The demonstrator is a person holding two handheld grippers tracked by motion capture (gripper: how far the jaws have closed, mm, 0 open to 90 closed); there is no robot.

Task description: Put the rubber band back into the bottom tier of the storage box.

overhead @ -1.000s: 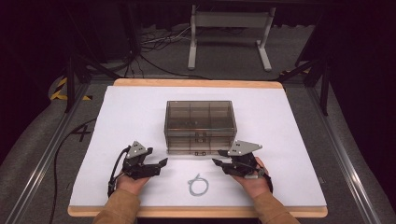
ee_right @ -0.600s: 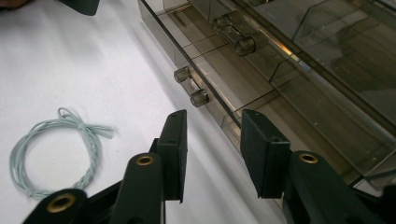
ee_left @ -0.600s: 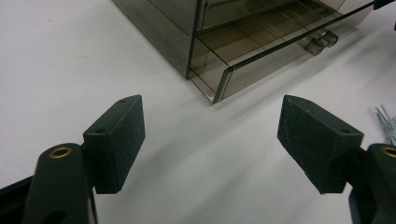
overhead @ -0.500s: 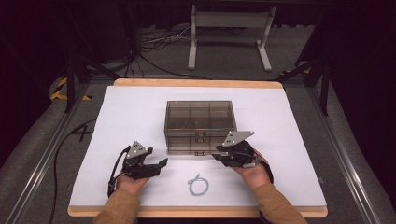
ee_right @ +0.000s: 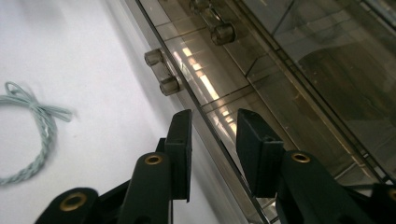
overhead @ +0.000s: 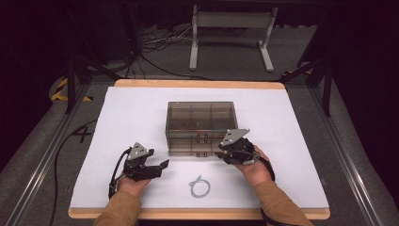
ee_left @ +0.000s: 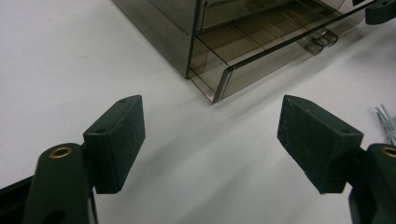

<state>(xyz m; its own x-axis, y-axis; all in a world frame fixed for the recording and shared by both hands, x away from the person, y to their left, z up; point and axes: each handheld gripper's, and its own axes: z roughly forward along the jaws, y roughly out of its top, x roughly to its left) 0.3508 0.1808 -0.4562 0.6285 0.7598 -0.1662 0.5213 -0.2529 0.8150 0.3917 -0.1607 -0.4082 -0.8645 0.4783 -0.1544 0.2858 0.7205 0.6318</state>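
Two grippers at work: right gripper (ee_right: 212,140), jaws just narrowing, straddles the lower drawer (ee_right: 219,100) front of the smoky box (overhead: 201,126) to tug it; left gripper (ee_left: 210,140) waits spread wide nearby.

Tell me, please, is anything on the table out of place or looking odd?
The bottom drawer of the smoky transparent drawer box stands slightly pulled out, not flush with the front. The right gripper straddles that drawer's front panel, its jaws having just been closing. A pale twisted cord loop lies loose on the white sheet.
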